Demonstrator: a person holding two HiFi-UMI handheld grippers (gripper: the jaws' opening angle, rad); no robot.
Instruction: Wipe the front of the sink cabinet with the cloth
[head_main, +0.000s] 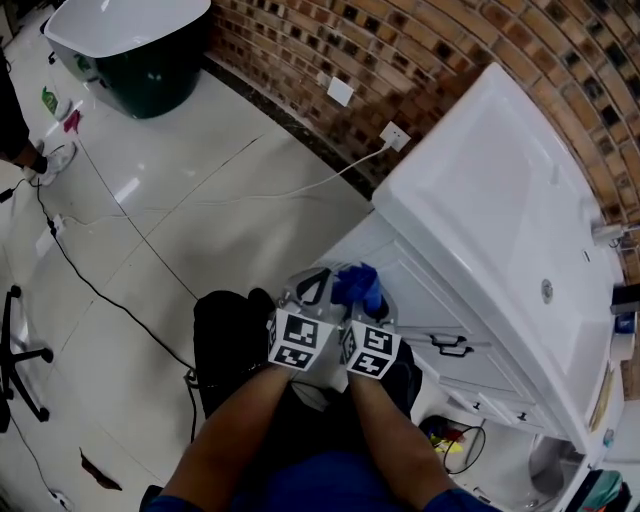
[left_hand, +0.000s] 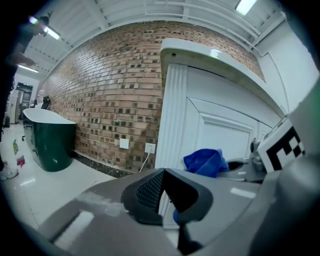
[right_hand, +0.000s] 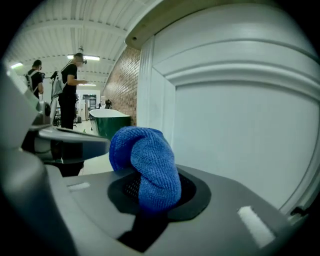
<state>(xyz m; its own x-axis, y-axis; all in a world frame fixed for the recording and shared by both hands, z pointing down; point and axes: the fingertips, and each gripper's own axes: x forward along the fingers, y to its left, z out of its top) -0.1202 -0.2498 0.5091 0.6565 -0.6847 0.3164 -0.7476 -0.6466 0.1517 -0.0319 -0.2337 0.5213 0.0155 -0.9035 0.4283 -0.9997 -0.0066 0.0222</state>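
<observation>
Head view: the left tongs (head_main: 313, 285) and right tongs (head_main: 362, 292) are side by side, close to the cabinet (head_main: 425, 300) front, below the sink (head_main: 500, 190). The cloth (head_main: 357, 283) bunches at the right tongs' tip, just beside the left tongs.

Left gripper view: these tongs are closed at the tips with nothing between them. The cloth sits off to their right, and the cabinet's panelled door stands just beyond.

Right gripper view: these tongs are clamped on the cloth, which bulges up out of them as a folded wad, with the cabinet door close ahead and to their right.

The cloth looks like soft, light microfibre, so it should give and flatten under pressure rather than slip. Only the wad ahead of the tongs' tip can reach the door. A grip low on the fold, as here, leaves that much free. A shallower hold would probably let it drag loose.
</observation>
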